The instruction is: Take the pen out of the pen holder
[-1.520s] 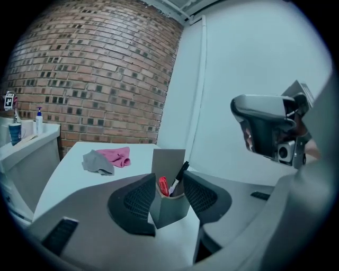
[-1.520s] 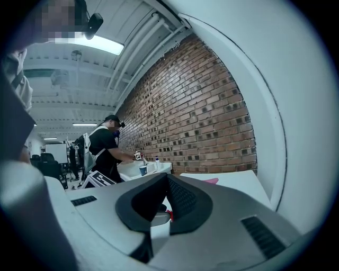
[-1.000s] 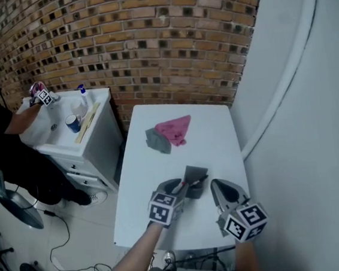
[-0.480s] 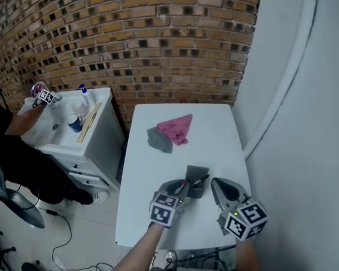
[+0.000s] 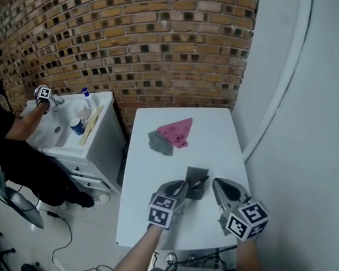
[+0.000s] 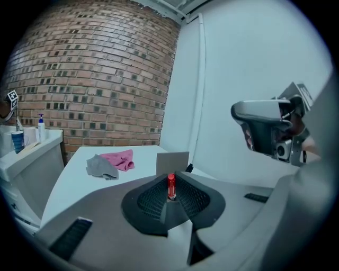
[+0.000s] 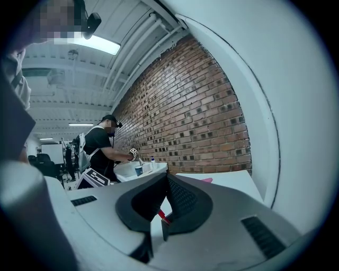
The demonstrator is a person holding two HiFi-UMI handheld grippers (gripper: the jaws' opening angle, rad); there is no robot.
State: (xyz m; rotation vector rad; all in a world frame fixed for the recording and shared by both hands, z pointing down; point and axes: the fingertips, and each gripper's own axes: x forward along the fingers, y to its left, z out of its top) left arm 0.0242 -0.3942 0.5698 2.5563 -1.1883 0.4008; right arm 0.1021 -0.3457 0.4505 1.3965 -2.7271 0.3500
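Note:
A grey pen holder (image 5: 195,175) stands near the front of the white table (image 5: 217,134); in the left gripper view the pen holder (image 6: 172,161) rises just beyond the jaws. A red pen (image 6: 171,186) stands upright between the pads of my left gripper (image 6: 171,183), whose jaws have just been closing and now pinch it. From the head view, the left gripper (image 5: 180,188) reaches the holder's left side. A dark pen (image 5: 202,179) leans out of the holder. My right gripper (image 5: 216,183) waits beside the holder's right, shut and empty; its own view shows the red pen (image 7: 163,216) below its closed tips.
A pink cloth (image 5: 178,131) and a grey cloth (image 5: 158,143) lie at mid table. To the left a person (image 5: 1,134) works at a white sink cabinet (image 5: 95,147). A brick wall stands behind and a white wall runs along the table's right.
The left gripper's jaws have narrowed onto the red pen. Both grippers keep their places by the holder. The person at the sink has shifted a hand.

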